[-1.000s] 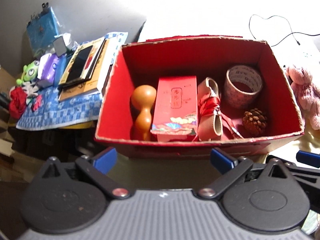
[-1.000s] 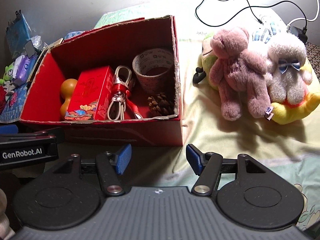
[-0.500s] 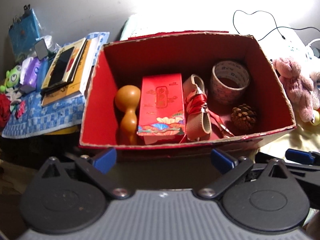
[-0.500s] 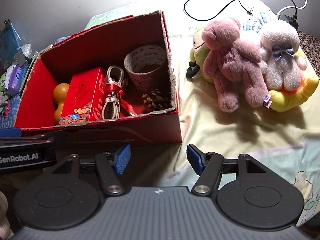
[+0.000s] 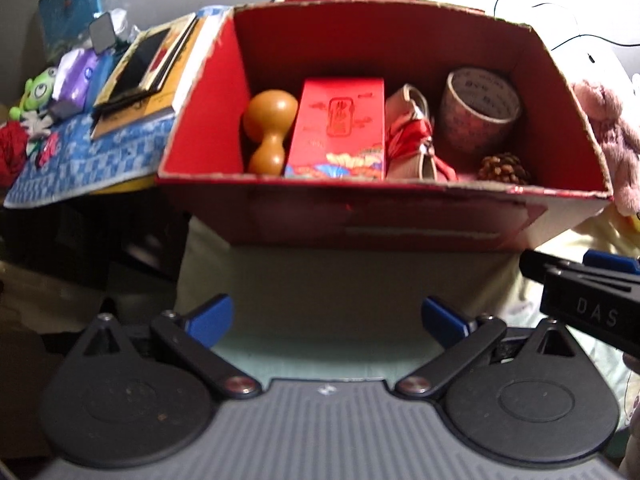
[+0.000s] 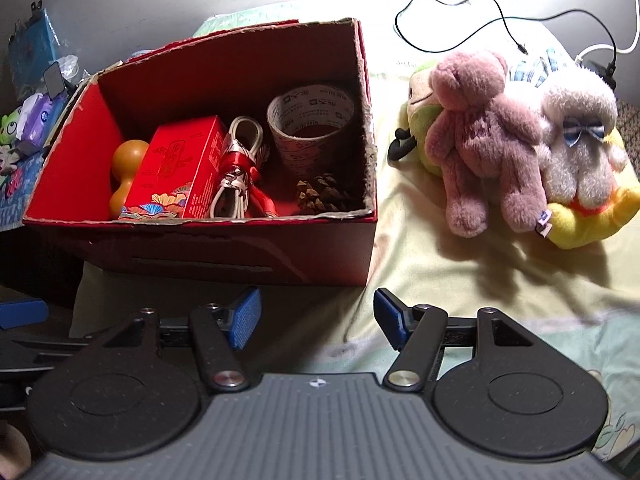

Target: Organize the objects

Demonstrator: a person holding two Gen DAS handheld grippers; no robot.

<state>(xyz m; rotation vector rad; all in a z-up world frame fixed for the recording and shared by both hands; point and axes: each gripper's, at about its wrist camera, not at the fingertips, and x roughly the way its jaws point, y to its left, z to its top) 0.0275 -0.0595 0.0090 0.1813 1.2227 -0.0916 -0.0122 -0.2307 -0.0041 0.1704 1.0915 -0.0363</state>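
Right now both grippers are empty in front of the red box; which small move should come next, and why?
Probably move the right gripper toward the pink plush bear. It lies outside the red box, among other soft toys to its right, nearest that side. Both grippers are open and hold nothing, and the left gripper faces the box.

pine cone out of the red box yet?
No, the pine cone lies inside the red box, in its near right corner, just in front of the tape roll.
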